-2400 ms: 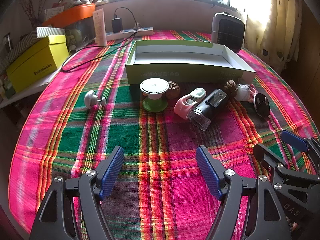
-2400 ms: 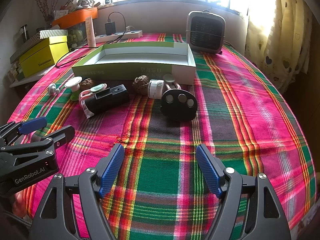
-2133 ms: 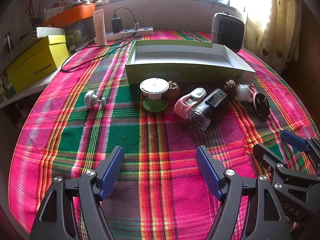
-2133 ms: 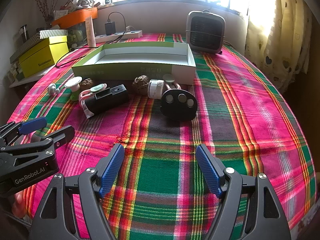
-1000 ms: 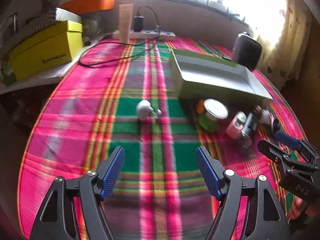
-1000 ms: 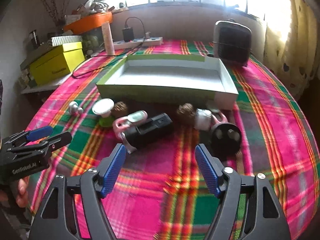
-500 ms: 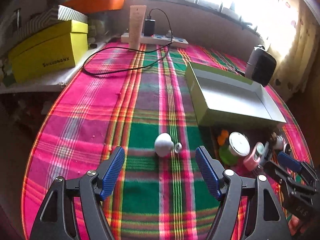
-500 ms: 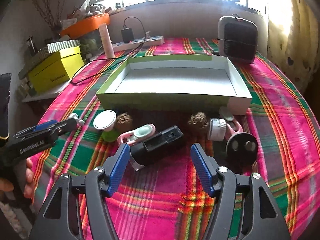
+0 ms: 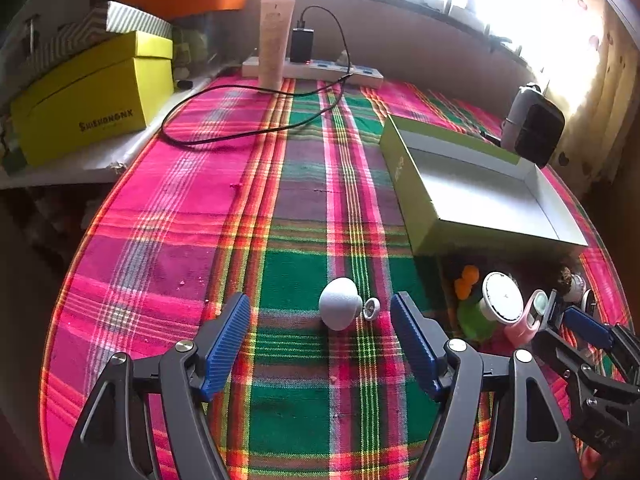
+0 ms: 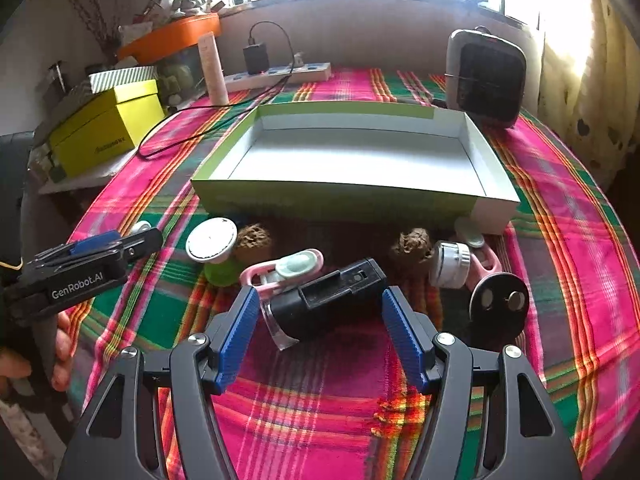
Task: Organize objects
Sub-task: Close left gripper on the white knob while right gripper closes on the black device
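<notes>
A white knob-shaped piece with a small ring (image 9: 340, 309) lies on the plaid cloth, just ahead of and between the blue pads of my left gripper (image 9: 321, 322), which is open and clear of it. My right gripper (image 10: 320, 314) is open, straddling a black device with a clear cap (image 10: 332, 298); small gaps show at both pads. Beside the device lie a pink-and-white item (image 10: 290, 266), a green spool with a white top (image 10: 212, 246), two brown balls (image 10: 254, 240), a white cylinder (image 10: 450, 264) and a black disc (image 10: 498, 304). Behind them sits an empty green-sided box (image 10: 340, 200).
A dark heater (image 10: 486, 76) stands at the back right. A power strip (image 9: 316, 70), a black cable (image 9: 224, 138) and a tall tube (image 9: 274, 44) lie at the back. Yellow boxes (image 9: 88, 100) sit on a shelf past the table's left edge. A hand holds the left gripper (image 10: 96, 258).
Both grippers moved forward. The left one swung left until the white knob sat between its fingers. The right one closed in around the black device and its jaws narrowed slightly.
</notes>
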A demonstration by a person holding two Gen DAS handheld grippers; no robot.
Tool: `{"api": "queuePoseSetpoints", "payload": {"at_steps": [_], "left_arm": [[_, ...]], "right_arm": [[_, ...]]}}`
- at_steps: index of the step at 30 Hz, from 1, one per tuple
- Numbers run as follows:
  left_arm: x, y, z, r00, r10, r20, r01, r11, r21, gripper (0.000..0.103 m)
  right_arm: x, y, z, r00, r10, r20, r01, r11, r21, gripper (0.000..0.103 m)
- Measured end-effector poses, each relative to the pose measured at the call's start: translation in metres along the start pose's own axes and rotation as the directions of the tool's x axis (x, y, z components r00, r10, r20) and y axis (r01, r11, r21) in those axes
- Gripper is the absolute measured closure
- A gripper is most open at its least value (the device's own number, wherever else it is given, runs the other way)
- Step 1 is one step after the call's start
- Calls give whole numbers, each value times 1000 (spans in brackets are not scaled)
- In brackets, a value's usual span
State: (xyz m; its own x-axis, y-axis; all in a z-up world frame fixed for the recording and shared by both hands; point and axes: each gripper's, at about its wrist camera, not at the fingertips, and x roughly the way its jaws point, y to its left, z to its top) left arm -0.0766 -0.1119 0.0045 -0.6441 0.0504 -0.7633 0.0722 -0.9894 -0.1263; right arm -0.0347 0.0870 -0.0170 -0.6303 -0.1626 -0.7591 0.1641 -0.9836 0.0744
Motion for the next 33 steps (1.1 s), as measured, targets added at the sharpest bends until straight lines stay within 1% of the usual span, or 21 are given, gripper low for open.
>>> {"api": "queuePoseSetpoints", "payload": {"at_steps": [3, 7, 16, 20, 22, 25, 27, 28, 33], "left_arm": [[1, -1, 1, 1000, 1, 0, -1, 1000, 4, 31], [2, -1, 1, 1000, -4, -1, 4, 1000, 8, 31], [1, -7, -1, 1000, -7, -2, 7, 1000, 27, 31], [0, -10, -2, 1000, -11, -4, 11, 999, 36, 31], [0, -11, -2, 1000, -13, -4, 13, 999, 39, 31], [0, -13, -3, 1000, -10, -1, 10, 999, 47, 31], [0, -14, -4, 1000, -10, -1, 10, 999, 52, 31], [0, -14, -4, 1000, -12, -1, 12, 999, 52, 31], [1, -13, -2, 1000, -12, 1, 12, 999, 47, 34]], "right_arm": [[-2, -1, -2, 999, -37, -2, 37, 999, -12, 38], [-7, -9, -7, 999, -48, -13, 48, 999, -4, 38], [-18, -22, -18, 993, -114, -22, 114, 994, -3, 38], [-21, -27, -19, 996, -91, 2, 91, 996, 10, 38], [-22, -25, -18, 997, -73, 24, 74, 997, -10, 38], [-17, -21, -14, 999, -46, 18, 47, 999, -18, 38], [-11, -19, -11, 999, -35, 5, 35, 999, -25, 43], [-7, -19, -8, 1000, -29, -2, 29, 999, -33, 48], [2, -22, -4, 999, -18, -31, 16, 999, -40, 52]]}}
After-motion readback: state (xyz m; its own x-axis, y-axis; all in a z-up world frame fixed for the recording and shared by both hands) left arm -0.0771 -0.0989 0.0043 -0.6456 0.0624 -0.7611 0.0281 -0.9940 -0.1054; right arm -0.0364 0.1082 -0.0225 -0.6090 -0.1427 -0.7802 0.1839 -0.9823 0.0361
